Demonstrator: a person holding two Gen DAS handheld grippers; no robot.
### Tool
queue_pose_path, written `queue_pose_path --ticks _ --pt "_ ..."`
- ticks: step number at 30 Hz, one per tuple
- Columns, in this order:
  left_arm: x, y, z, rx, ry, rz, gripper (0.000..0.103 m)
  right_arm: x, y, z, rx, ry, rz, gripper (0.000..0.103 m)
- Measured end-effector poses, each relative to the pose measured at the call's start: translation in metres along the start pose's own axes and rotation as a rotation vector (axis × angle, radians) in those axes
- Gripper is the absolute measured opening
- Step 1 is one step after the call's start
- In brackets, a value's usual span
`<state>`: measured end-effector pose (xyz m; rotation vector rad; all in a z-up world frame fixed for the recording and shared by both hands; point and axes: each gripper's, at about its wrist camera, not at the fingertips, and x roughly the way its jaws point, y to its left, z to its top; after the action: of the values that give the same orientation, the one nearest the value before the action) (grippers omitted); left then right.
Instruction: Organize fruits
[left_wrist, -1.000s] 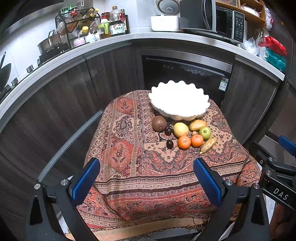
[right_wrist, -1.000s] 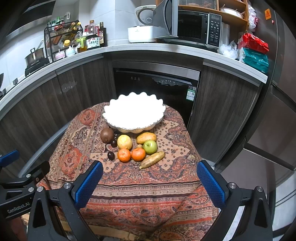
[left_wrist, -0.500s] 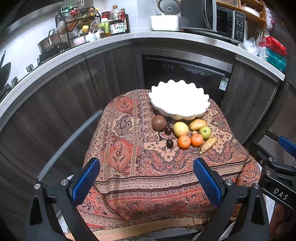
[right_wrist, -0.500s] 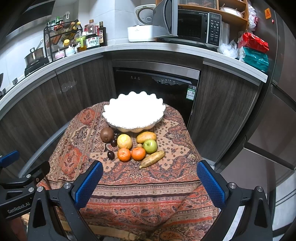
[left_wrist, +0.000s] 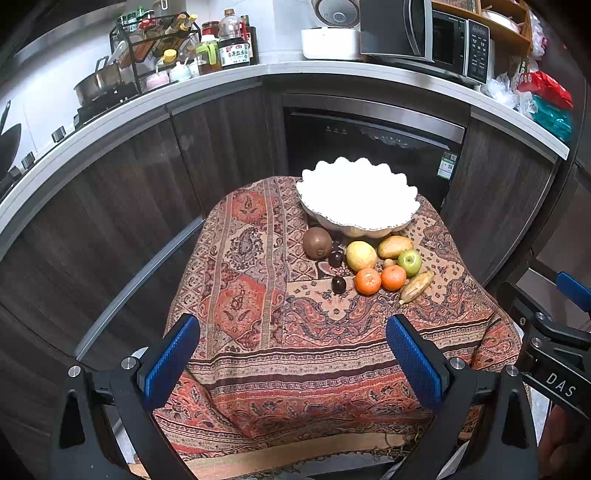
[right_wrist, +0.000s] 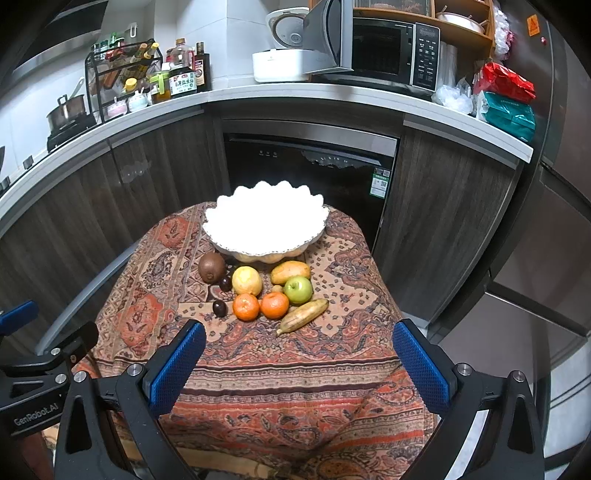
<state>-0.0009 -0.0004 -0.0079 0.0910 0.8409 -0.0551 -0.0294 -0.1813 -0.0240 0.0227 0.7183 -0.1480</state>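
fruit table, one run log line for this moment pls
left gripper: open, empty | right gripper: open, empty | fruits: on cloth | bowl: empty

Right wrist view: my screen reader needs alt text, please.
Open right tongs hover before a cloth-covered table where a white scalloped bowl sits behind loose fruit: kiwi, two oranges, green apple, banana.

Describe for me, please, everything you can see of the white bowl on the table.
The white bowl is wide and shallow with a scalloped, wavy rim edged by a thin dark line. It looks like glazed ceramic, though glare washes out its inside, so nothing can be made out in it. It stands upright at the far end of the patterned tablecloth, in front of the dark oven door. The fruits lie just in front of it; whether the kiwi and mango touch its base is unclear. Neither tool is near it.
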Motion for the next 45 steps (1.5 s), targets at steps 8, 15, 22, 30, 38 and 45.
queue_pose_path --ticks 8,15,22,30,38,45 --pt "0.010 -0.002 -0.001 0.003 0.015 0.001 0.102 0.009 -0.002 0.000 0.009 0.017 -0.004 0.102" --pt "0.025 -0.002 0.002 0.002 0.042 0.004 0.102 0.029 -0.002 -0.002 0.019 0.057 0.001 0.102" --pt "0.052 -0.004 0.004 0.004 0.070 -0.001 0.102 0.057 -0.002 -0.004 0.024 0.095 -0.001 0.102" --pt "0.087 -0.010 0.008 0.013 0.086 0.005 0.102 0.102 -0.006 -0.003 0.058 0.164 -0.009 0.102" --pt "0.131 -0.021 0.019 0.021 0.098 -0.006 0.102 0.151 -0.020 0.000 0.142 0.246 -0.029 0.092" --pt "0.159 -0.030 0.036 0.033 0.085 -0.027 0.102 0.191 -0.028 0.003 0.254 0.341 -0.026 0.078"
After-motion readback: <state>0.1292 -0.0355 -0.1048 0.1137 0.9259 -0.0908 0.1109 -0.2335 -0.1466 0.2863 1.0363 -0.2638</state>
